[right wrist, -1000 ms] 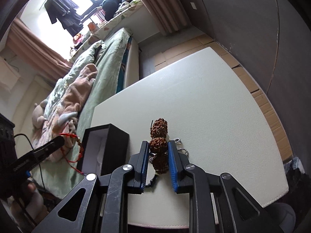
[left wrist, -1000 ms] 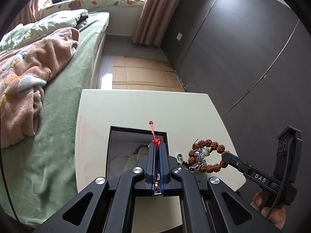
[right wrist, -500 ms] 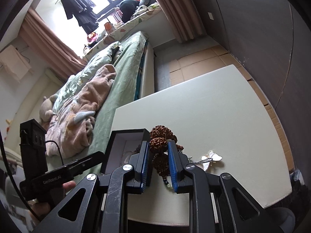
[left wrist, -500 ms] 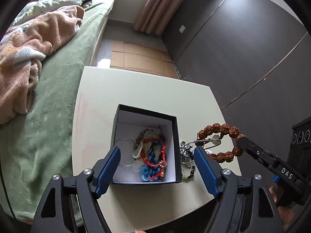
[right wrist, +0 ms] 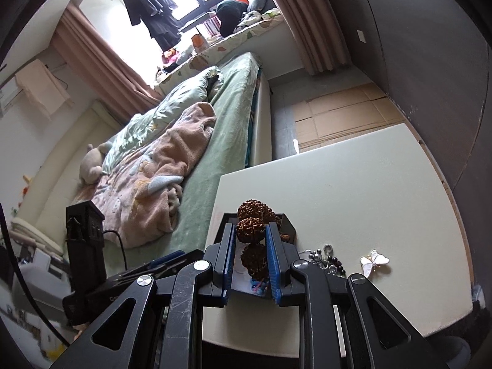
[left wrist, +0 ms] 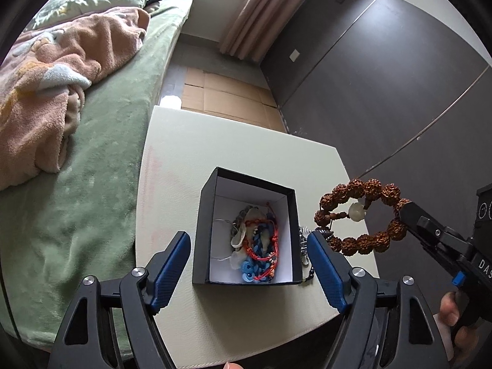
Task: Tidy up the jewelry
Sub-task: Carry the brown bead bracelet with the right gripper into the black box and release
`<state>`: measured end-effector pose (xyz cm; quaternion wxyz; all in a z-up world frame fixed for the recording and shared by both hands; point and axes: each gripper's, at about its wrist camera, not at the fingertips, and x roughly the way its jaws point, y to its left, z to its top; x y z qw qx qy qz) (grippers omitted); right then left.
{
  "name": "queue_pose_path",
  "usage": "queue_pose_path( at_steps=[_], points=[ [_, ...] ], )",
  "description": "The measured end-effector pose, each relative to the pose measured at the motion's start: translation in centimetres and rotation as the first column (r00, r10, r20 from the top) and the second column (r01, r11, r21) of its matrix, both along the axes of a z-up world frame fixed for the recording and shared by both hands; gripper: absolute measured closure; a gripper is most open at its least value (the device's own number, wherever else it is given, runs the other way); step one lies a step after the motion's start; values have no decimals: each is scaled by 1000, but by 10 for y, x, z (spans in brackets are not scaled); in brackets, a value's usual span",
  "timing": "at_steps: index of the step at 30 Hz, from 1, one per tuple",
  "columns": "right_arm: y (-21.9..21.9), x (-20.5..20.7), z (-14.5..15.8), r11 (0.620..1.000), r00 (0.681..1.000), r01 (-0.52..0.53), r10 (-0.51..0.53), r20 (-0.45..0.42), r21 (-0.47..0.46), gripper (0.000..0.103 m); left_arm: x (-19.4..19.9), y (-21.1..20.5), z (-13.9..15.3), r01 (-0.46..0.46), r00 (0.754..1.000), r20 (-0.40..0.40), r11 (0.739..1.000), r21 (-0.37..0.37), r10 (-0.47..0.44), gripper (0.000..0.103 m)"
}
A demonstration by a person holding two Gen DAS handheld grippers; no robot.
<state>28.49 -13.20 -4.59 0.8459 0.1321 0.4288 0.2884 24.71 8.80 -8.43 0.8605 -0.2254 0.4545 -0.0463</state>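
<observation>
one black box (left wrist: 246, 230) sits on the white table (left wrist: 246, 141). inside the box lie several tangled bracelets, too knotted to count exactly. one brown bead bracelet (left wrist: 363, 215) hangs right of the box. right of the box: one dark bead chain (right wrist: 326, 258) and one white butterfly brooch (right wrist: 375, 261).

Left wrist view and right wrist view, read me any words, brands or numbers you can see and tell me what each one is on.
"DAS", white letters on the black body of the right gripper, cut off by the picture edge in the left wrist view.
Faint lettering on the left gripper body low in the right wrist view: too dark and blurred to read.
Round markings on the black box above "DAS": unreadable.
No other text is visible.
</observation>
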Motion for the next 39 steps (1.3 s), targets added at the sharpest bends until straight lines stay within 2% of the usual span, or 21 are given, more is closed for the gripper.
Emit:
queue_pose_path(
  at_steps=[14,27,33,39],
  points=[
    [0,-19,76,1000,985,-20,22,174,-10,82,-13,3,17,3,999,47,1000,-21,-2,25],
    [-10,-43,142,1000,949,-7,16,316,-30,82,-31,1,38,2,995,97,1000,-25,0,25],
    [-4,-55,155,999,935,-18,29,354,-35,82,-41,4,47,-9,992,122,1000,-26,12,25],
    [14,-50,134,998,949,-37,51,310,-49,82,-55,17,52,-31,990,134,999,-19,33,25]
  ],
)
